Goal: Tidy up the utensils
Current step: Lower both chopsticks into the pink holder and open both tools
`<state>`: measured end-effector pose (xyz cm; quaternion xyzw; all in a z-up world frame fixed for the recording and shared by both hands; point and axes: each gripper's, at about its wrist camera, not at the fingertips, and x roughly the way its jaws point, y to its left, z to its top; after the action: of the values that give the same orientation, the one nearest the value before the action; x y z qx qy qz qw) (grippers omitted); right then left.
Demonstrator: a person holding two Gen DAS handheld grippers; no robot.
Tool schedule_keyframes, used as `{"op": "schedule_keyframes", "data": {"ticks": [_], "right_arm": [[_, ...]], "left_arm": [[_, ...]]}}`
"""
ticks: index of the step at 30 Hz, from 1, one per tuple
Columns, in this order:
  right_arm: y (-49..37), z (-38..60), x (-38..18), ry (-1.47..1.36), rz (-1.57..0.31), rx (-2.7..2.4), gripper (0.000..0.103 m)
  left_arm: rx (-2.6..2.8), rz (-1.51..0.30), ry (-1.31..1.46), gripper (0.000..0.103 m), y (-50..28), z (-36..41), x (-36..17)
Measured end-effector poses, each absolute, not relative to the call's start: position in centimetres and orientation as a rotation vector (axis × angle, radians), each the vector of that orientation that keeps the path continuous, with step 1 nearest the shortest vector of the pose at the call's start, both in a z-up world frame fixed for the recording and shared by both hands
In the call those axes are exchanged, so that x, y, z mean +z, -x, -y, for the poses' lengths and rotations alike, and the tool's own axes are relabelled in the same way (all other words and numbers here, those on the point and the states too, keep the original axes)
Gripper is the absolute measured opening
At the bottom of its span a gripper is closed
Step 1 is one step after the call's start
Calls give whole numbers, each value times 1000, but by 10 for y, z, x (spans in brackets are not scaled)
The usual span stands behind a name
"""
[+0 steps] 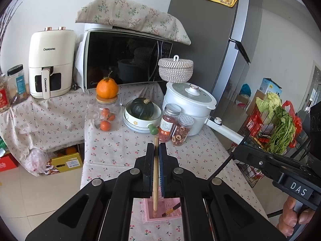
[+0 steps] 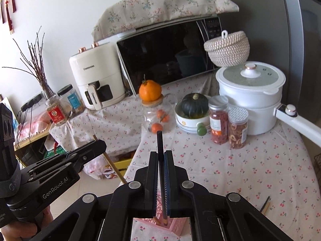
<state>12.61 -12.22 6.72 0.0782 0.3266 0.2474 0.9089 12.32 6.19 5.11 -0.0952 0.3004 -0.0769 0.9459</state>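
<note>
My left gripper (image 1: 156, 150) is shut on a light wooden chopstick (image 1: 155, 172). The stick stands upright with its lower end inside the pink utensil holder (image 1: 148, 212) below the jaws. A dark chopstick tip (image 1: 170, 210) also lies in that holder. My right gripper (image 2: 161, 158) is shut on a dark chopstick (image 2: 160, 160), upright, with its lower end over the pink holder (image 2: 176, 228). The left gripper and its wooden stick (image 2: 112, 164) show at the left of the right wrist view. More chopsticks (image 2: 265, 203) lie on the cloth at the right.
On the cherry-print tablecloth (image 1: 120, 148) stand two spice jars (image 1: 176, 128), a bowl with a dark squash (image 1: 142, 114), a glass jar with an orange on top (image 1: 106, 108) and a white pot (image 1: 188, 108). Microwave (image 1: 124, 58) and air fryer (image 1: 50, 64) behind. Vegetable rack (image 1: 276, 128) at right.
</note>
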Motion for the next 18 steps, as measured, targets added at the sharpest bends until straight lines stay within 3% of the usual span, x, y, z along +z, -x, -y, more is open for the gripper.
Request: {"op": "schedule_keyframes", "data": {"ticks": [7, 11, 13, 15, 18], "right_arm": [[-142, 130, 51, -233, -701, 507, 12], [-138, 145, 59, -283, -666, 501, 36], [-135, 153, 62, -284, -656, 490, 39], [-132, 162, 63, -288, -655, 474, 44], [-127, 176, 59, -293, -670, 439, 55]], "left_arm": [[-138, -648, 177, 5, -133, -57, 40], [-133, -663, 168, 11, -129, -56, 42], [-136, -673, 172, 36, -124, -57, 42], [-142, -671, 180, 53, -117, -57, 43], [-154, -687, 165, 61, -110, -53, 42]]}}
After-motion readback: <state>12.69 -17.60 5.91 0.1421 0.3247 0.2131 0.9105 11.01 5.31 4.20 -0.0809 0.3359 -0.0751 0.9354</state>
